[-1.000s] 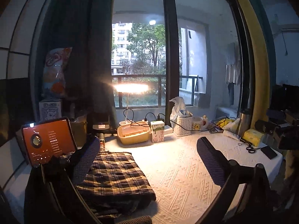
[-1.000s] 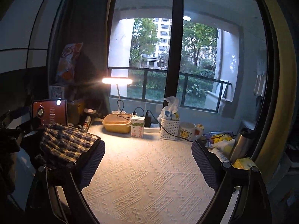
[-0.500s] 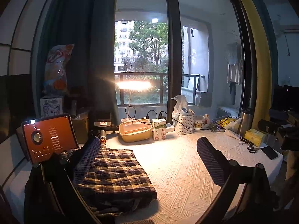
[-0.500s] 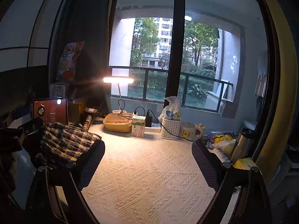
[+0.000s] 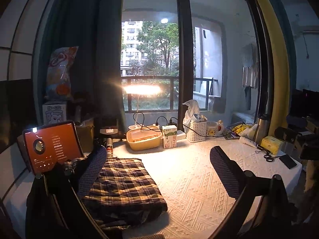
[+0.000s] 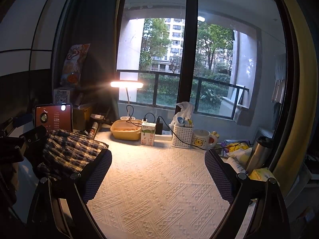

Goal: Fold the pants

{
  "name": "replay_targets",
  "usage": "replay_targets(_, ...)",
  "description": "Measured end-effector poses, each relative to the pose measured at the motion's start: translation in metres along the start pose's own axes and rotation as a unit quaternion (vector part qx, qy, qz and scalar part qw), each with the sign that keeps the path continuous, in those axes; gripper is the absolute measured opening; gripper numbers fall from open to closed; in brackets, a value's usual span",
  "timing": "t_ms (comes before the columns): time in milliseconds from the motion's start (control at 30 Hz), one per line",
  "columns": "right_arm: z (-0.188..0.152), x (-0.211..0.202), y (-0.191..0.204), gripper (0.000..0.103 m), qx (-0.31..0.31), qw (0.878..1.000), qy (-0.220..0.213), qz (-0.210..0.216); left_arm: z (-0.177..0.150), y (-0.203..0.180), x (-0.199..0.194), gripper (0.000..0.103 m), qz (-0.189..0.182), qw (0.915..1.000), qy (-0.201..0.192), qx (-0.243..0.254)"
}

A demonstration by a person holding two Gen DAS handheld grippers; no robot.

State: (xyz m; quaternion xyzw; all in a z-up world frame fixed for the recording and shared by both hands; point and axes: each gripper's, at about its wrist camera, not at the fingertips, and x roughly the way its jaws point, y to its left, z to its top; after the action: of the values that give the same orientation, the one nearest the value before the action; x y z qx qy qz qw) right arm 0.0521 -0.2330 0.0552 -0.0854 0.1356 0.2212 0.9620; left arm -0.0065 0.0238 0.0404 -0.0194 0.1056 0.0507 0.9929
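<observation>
The plaid pants (image 5: 123, 187) lie folded in a compact stack at the left of the white textured tabletop (image 5: 191, 179). They also show in the right wrist view (image 6: 67, 155). My left gripper (image 5: 157, 171) is open and empty, held above the table, its left finger over the stack's left edge. My right gripper (image 6: 157, 171) is open and empty, above bare cloth to the right of the pants. The left gripper's body (image 6: 18, 145) shows at the left edge of the right wrist view.
A lit tablet (image 5: 51, 149) stands behind the pants. Along the window are a desk lamp (image 5: 141, 89), yellow container (image 5: 143, 139), milk carton (image 5: 169, 137), white basket (image 5: 197, 129) and mug (image 5: 213, 128). Scissors (image 5: 265, 155), phone (image 5: 288, 161) and flask (image 5: 261, 129) lie at right.
Both grippers have drawn back and tilted up slightly, so the table scene sits lower in view. The pants have not moved. Both grippers stay open.
</observation>
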Motion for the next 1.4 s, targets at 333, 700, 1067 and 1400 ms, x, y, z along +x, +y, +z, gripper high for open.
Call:
replay_targets(333,-0.0007,0.0011,0.0017,0.095,-0.001,1.000,0.001,0.002,0.0004,0.0011,0.0008,0.102,-0.004,1.0000,0.002,-0.005)
replay_targets(700,-0.0016,0.0014,0.0026,0.096,-0.002,1.000,0.000,0.003,-0.0006,0.0001,0.0019,0.102,-0.004,1.0000,0.004,-0.006)
replay_targets(1067,-0.0034,0.0017,0.0031,0.096,-0.001,1.000,0.002,0.002,-0.0017,-0.0026,0.0007,0.102,-0.005,1.0000,0.005,-0.006)
replay_targets(1400,-0.0054,0.0030,0.0018,0.096,0.000,1.000,0.004,0.001,-0.0017,-0.0029,0.0006,0.102,-0.003,0.9999,0.006,-0.009)
